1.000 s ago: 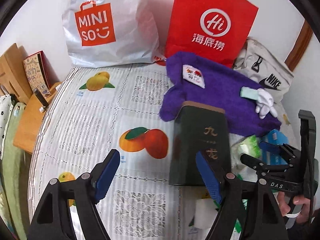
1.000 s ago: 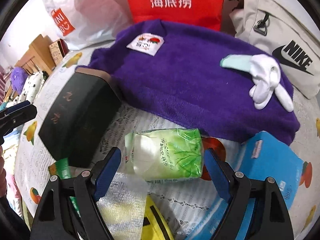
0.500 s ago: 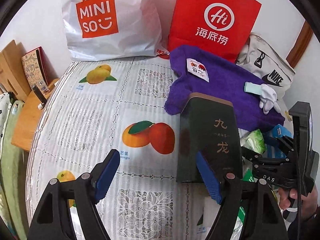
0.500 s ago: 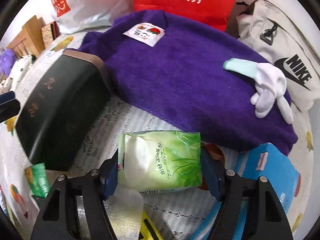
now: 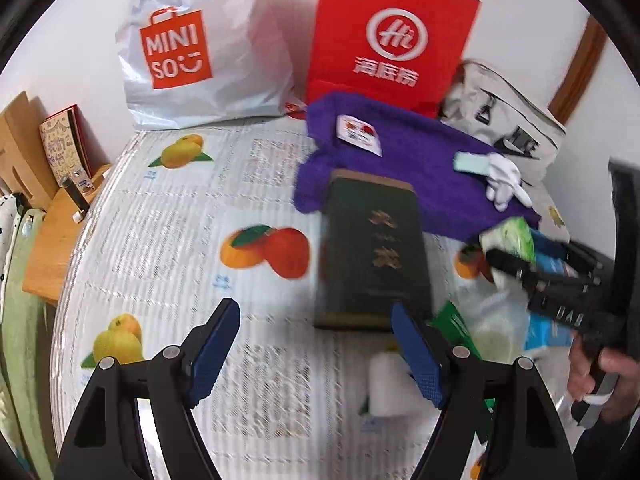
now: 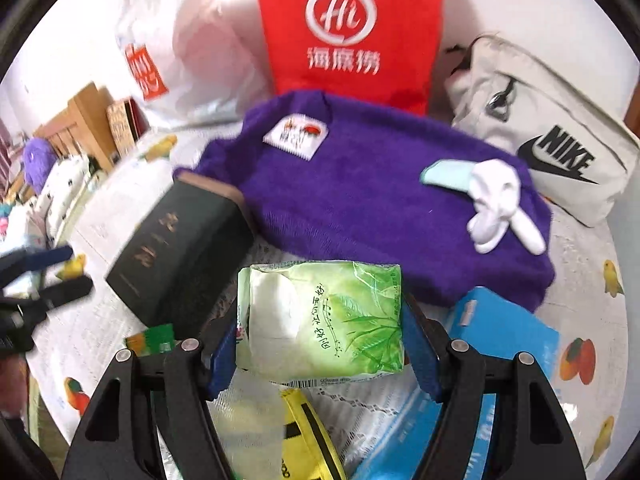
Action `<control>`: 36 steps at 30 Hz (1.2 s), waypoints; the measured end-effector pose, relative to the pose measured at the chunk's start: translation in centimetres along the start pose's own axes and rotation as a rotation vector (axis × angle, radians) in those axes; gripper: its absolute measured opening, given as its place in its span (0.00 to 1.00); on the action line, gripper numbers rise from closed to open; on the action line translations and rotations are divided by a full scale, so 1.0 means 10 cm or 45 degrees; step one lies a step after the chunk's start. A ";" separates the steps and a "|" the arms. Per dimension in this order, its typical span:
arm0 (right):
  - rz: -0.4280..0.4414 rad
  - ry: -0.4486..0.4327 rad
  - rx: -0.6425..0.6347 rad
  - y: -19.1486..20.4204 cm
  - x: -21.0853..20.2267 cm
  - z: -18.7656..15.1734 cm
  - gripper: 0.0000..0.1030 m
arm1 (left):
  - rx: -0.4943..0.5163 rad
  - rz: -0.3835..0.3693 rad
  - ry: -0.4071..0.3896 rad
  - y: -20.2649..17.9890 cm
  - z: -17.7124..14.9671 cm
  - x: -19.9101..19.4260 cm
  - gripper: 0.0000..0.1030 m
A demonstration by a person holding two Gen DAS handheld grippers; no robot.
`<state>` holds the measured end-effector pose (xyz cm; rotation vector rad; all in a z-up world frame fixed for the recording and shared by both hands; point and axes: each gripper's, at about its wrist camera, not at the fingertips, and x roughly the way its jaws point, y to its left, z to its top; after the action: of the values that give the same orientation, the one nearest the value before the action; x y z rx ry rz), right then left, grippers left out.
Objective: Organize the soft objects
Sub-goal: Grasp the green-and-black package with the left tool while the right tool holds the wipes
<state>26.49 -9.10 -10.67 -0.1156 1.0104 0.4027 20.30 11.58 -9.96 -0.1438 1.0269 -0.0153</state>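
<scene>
Looking along the left gripper (image 5: 314,340), its two blue fingers (image 5: 216,336) stand wide apart with nothing between them, only the fruit-print tablecloth (image 5: 172,240) showing in the gap. Just beyond the right-hand finger lies a dark green box (image 5: 374,256) with gold lettering, its far end touching a purple towel (image 5: 420,176). On the towel, farther out and to the right of the jaws, rest a small printed sachet (image 5: 358,134) and a white sock (image 5: 502,180). Far ahead stand a white shopping bag (image 5: 200,52) and a red paper bag (image 5: 390,36), with a grey pouch (image 5: 508,120) to their right. Off to the right of the jaws, the right gripper (image 5: 512,256) shows as a blurred black frame with a green tissue pack (image 5: 512,236) at its tip.

From the right wrist view, the right gripper (image 6: 320,332) has its jaws drawn in against both sides of the green tissue pack (image 6: 324,320), which sits squarely between the pads (image 6: 420,348). Straight ahead of the jaws spreads the purple towel (image 6: 360,200), carrying the sachet (image 6: 296,136) and the white sock (image 6: 496,204). Left of the jaws the dark green box (image 6: 180,256) lies tilted; right of them is a blue box (image 6: 500,344). Beneath the jaws a yellow packet (image 6: 308,436) peeks out. The left gripper (image 6: 44,280) is a blur at the far left.
</scene>
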 end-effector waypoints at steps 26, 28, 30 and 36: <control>0.006 -0.165 0.107 -0.40 -0.97 -0.72 0.69 | 0.097 0.118 0.005 -0.91 -0.61 -0.29 0.75; 0.005 -0.166 0.111 -0.40 -1.00 -0.78 0.69 | 0.100 0.119 0.005 -0.94 -0.65 -0.30 0.75; -0.001 -0.168 0.120 -0.42 -1.02 -0.83 0.69 | 0.108 0.128 0.008 -0.97 -0.68 -0.29 0.75; -0.004 -0.160 0.147 -0.46 -1.06 -0.97 0.69 | 0.101 0.131 -0.003 -1.00 -0.74 -0.32 0.75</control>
<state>15.59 -18.91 -7.32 0.0122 0.9074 0.3438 12.88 1.09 -9.78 -0.0190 1.0285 0.0374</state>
